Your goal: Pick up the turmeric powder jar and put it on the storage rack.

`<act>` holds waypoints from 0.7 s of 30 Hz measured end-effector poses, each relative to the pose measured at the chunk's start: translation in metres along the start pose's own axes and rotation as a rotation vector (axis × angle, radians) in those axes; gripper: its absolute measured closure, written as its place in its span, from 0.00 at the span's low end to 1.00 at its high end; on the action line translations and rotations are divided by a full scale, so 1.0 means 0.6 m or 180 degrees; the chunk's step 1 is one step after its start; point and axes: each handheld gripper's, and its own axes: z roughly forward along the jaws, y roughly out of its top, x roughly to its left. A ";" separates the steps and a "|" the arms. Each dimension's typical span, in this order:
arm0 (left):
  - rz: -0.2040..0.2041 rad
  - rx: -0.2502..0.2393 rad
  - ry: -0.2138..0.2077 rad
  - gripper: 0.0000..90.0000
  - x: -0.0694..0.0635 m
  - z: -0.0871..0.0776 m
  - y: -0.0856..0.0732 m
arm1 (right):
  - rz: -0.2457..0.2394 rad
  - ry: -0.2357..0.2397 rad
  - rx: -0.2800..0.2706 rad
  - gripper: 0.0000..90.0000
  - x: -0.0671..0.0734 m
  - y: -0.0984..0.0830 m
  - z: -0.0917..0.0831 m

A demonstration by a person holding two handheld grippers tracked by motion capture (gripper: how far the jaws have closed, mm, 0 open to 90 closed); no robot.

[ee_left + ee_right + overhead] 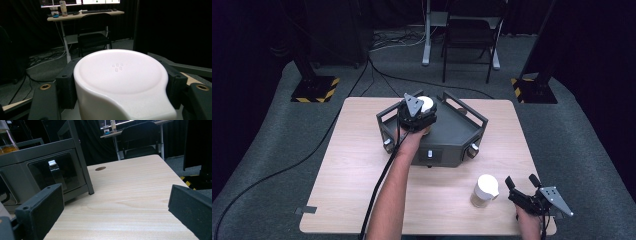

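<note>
- The left gripper (416, 116) hides most of the white-lidded jar (427, 104) in the high view.
- The jar's body runs off the bottom edge in the left gripper view.
- Contents of the second jar (484, 190) are too small to tell.

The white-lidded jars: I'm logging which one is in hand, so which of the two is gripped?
The jar on the grey machine: the left gripper is shut on its white lid. The other jar stands free on the table, beside the open right gripper.

High view overhead facing forward, gripper views low (close), all sharing table (362, 165).
</note>
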 end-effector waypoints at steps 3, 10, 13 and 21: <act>-0.0050 0.0013 0.0011 0.34 0.001 0.000 0.001 | -0.0006 0.0003 0.0001 0.00 0.000 0.000 0.000; -0.0164 0.0192 0.0069 0.02 0.000 0.004 0.009 | -0.0003 0.0008 0.0006 0.00 0.000 0.001 0.000; -0.0120 0.0143 0.0059 0.00 -0.002 0.000 0.008 | -0.0005 0.0007 0.0010 0.00 0.000 0.001 0.000; -0.0089 0.0062 -0.0005 0.00 0.000 -0.014 0.009 | -0.0020 0.0010 0.0014 0.00 0.000 0.001 0.001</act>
